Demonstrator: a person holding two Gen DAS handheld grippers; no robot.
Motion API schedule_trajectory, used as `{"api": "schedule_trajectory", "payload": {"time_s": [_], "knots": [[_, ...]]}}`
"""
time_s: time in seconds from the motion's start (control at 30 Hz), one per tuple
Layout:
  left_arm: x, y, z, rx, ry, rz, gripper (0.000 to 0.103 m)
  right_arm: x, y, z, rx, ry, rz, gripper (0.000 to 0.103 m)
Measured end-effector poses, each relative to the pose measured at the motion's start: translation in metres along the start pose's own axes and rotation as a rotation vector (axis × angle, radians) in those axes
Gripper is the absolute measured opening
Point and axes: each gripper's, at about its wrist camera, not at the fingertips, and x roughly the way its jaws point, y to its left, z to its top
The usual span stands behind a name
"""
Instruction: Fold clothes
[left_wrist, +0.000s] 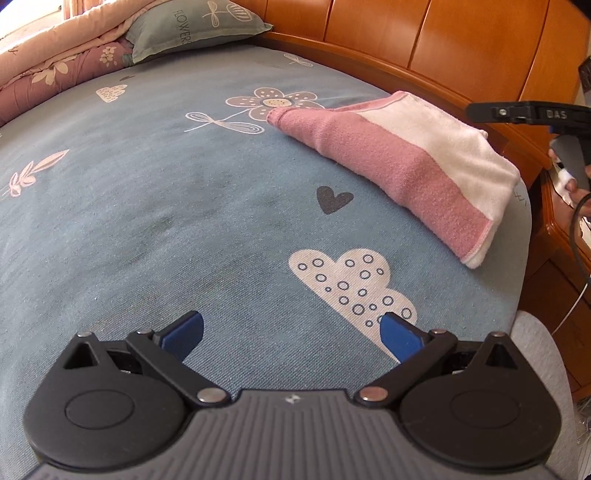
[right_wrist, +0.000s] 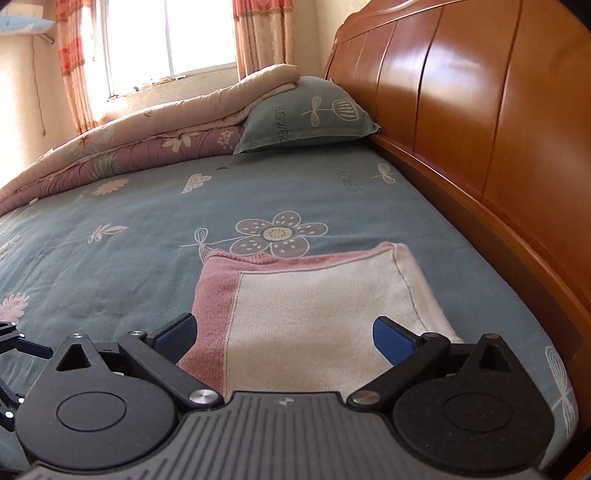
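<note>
A pillow (right_wrist: 306, 114) and rolled quilt (right_wrist: 122, 147) crowd the far bed (left_wrist: 166, 206); a folded pink-and-white towel (right_wrist: 314, 310) lies beside the wooden headboard (right_wrist: 461, 110). The left gripper (left_wrist: 291, 334) and right gripper (right_wrist: 284, 338) hold nothing, fingers spread wide.

The right gripper's body (right_wrist: 284, 424) is covering the near edge of the folded towel (right_wrist: 314, 317) in the right wrist view. In the left wrist view the right gripper (left_wrist: 532, 112) is running off the right edge, so its jaws are not showing. The pillow (left_wrist: 192, 29) is getting cut off by the top edge there. The towel is hiding part of the bedsheet's flower print (right_wrist: 277, 234).
</note>
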Motion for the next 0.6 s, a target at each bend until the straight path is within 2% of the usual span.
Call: {"api": "schedule_trajectory", "payload": {"time_s": [0.1,0.17,0.27,0.4,0.43,0.53,0.57,0.6], "knots": [[-0.001,0.008,-0.004,-0.022,0.005,0.016,0.101,0.053,0.013,0.0,-0.051,0.085,-0.016,0.103],[-0.002,0.015,-0.007,-0.042,0.009,0.022,0.101,0.078,0.011,-0.012,-0.014,0.126,-0.013,0.103],[-0.003,0.025,-0.011,-0.069,0.008,0.024,0.101,0.08,0.001,-0.023,0.039,0.092,0.013,0.103],[-0.002,0.035,-0.013,-0.105,-0.002,0.019,0.101,0.082,0.008,-0.009,0.018,0.171,-0.024,0.103],[-0.002,0.035,-0.014,-0.109,-0.006,0.016,0.101,0.081,0.013,-0.002,0.003,0.174,-0.037,0.103],[-0.004,0.037,-0.016,-0.111,-0.012,0.004,0.101,0.075,0.026,0.015,-0.053,0.077,-0.056,0.103],[-0.004,0.038,-0.016,-0.11,-0.011,0.006,0.101,0.077,0.028,0.021,-0.062,0.053,-0.079,0.103],[-0.003,0.039,-0.017,-0.11,-0.009,0.01,0.101,0.087,0.027,0.024,-0.058,0.064,-0.12,0.103]]}}
